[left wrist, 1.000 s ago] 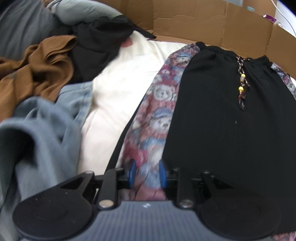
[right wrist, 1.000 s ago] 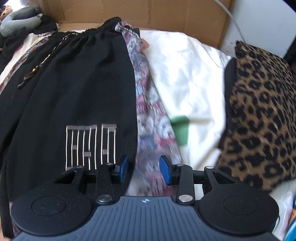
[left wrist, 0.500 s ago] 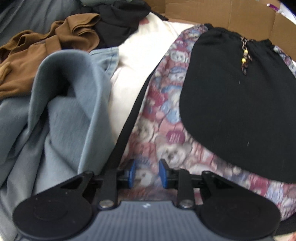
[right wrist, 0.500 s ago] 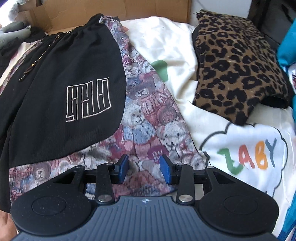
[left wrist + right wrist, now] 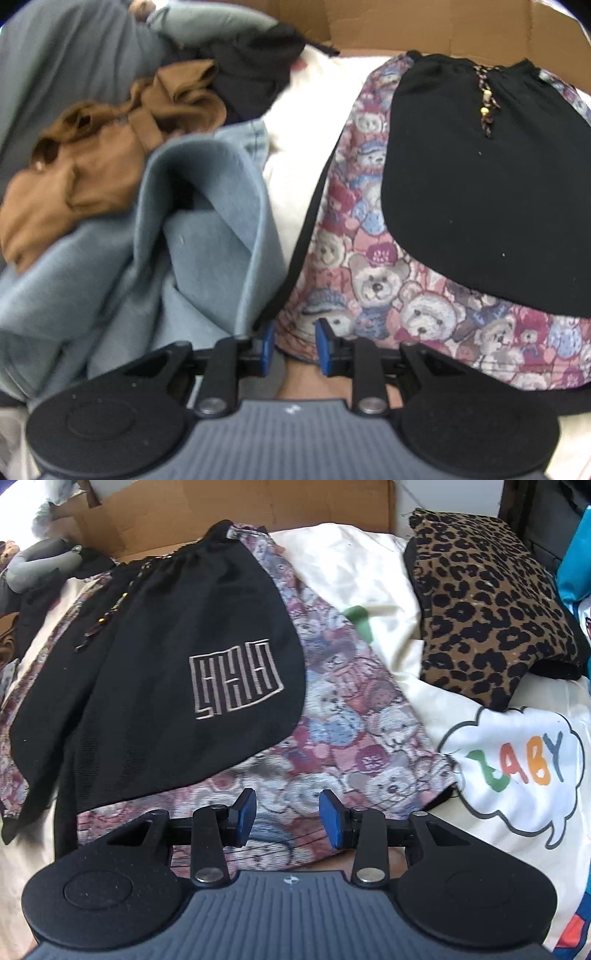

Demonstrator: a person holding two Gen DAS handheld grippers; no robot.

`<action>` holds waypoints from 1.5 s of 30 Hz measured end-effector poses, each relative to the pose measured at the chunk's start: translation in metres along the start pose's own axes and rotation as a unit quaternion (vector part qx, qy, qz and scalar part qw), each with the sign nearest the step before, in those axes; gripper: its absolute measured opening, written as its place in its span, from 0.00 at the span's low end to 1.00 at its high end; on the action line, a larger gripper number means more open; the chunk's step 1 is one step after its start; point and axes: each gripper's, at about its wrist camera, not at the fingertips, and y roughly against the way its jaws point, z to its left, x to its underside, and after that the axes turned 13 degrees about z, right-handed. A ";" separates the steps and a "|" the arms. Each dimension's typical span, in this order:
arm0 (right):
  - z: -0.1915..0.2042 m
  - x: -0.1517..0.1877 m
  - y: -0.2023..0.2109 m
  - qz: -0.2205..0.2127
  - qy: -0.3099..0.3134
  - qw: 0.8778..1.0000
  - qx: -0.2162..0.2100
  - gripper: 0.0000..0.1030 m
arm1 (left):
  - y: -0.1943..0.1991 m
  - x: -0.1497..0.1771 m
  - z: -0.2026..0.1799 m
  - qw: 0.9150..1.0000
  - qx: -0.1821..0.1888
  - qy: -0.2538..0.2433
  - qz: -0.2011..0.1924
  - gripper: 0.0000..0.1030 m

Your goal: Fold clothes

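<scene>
Beyond both tongs, spread shorts.

Both wrist views look forward, low and close, over the near hem of the shorts; both share its black panel.

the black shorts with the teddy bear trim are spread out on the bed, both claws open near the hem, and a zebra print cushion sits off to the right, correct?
Not quite: the cushion is leopard print, not zebra, as the right wrist view shows. The rest holds: the black shorts lie spread out, and the left claw and right claw are open near the hem.
</scene>
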 end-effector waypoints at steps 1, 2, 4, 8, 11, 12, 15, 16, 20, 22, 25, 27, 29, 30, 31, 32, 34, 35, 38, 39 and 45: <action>0.002 0.000 0.001 -0.001 0.000 1.000 -0.002 0.43 | 0.000 0.000 -0.001 1.000 -0.009 -0.006 -0.006 0.27; 0.003 0.000 0.001 -0.001 -0.001 1.000 -0.005 0.43 | 0.000 -0.001 -0.003 1.000 -0.019 -0.011 -0.012 0.27; 0.007 0.001 0.002 0.000 0.002 1.000 -0.011 0.43 | -0.004 -0.003 -0.005 1.000 -0.022 -0.015 -0.013 0.33; 0.014 0.002 0.005 0.004 0.015 1.000 -0.018 0.43 | -0.026 -0.009 -0.006 0.999 -0.035 -0.008 0.011 0.37; 0.015 0.003 0.006 0.006 0.017 1.000 -0.021 0.43 | -0.025 -0.010 -0.001 1.000 -0.024 0.007 0.010 0.23; 0.015 0.003 0.006 0.006 0.015 1.000 -0.021 0.43 | -0.022 -0.010 0.001 1.000 -0.014 0.007 0.009 0.12; 0.016 0.002 0.006 0.003 0.011 1.000 -0.025 0.43 | -0.006 -0.011 0.005 1.000 0.010 0.002 0.001 0.10; 0.016 0.001 0.006 0.002 0.010 1.000 -0.027 0.43 | 0.001 -0.011 0.005 1.000 0.015 -0.001 -0.005 0.09; 0.023 -0.003 0.006 -0.004 0.016 0.999 -0.038 0.43 | 0.022 -0.017 0.015 0.999 0.031 0.009 -0.010 0.08; 0.027 -0.005 0.006 -0.007 0.018 0.999 -0.044 0.43 | 0.030 -0.022 0.023 0.999 0.037 0.025 -0.009 0.08; 0.031 -0.008 0.006 -0.012 0.017 0.998 -0.054 0.43 | 0.039 -0.030 0.040 0.998 0.042 0.052 -0.006 0.07; 0.033 -0.010 0.006 -0.015 0.017 0.998 -0.059 0.43 | 0.042 -0.036 0.049 0.997 0.044 0.069 -0.005 0.05; 0.034 -0.012 0.006 -0.017 0.019 0.998 -0.063 0.43 | 0.043 -0.041 0.056 0.995 0.052 0.089 -0.001 0.05; 0.034 -0.013 0.006 -0.017 0.019 0.998 -0.064 0.43 | 0.044 -0.044 0.058 0.993 0.059 0.098 0.001 0.05; 0.034 -0.013 0.006 -0.018 0.017 0.998 -0.065 0.43 | 0.046 -0.045 0.058 0.993 0.064 0.101 0.000 0.05; 0.033 -0.013 0.006 -0.019 0.016 0.997 -0.066 0.43 | 0.048 -0.046 0.057 0.992 0.069 0.101 -0.003 0.05; 0.032 -0.014 0.005 -0.020 0.012 0.997 -0.069 0.43 | 0.050 -0.047 0.056 0.991 0.083 0.103 -0.006 0.05; 0.032 -0.015 0.005 -0.020 0.011 0.997 -0.071 0.43 | 0.053 -0.047 0.055 0.990 0.092 0.107 -0.006 0.05; 0.034 -0.017 0.006 -0.025 0.009 0.996 -0.080 0.43 | 0.063 -0.051 0.051 0.987 0.120 0.111 -0.009 0.05; 0.036 -0.018 0.007 -0.027 0.009 0.996 -0.084 0.43 | 0.067 -0.051 0.048 0.986 0.127 0.109 -0.012 0.05; 0.052 -0.028 0.015 -0.040 0.020 0.992 -0.116 0.43 | 0.098 -0.059 0.018 0.979 0.184 0.088 -0.027 0.05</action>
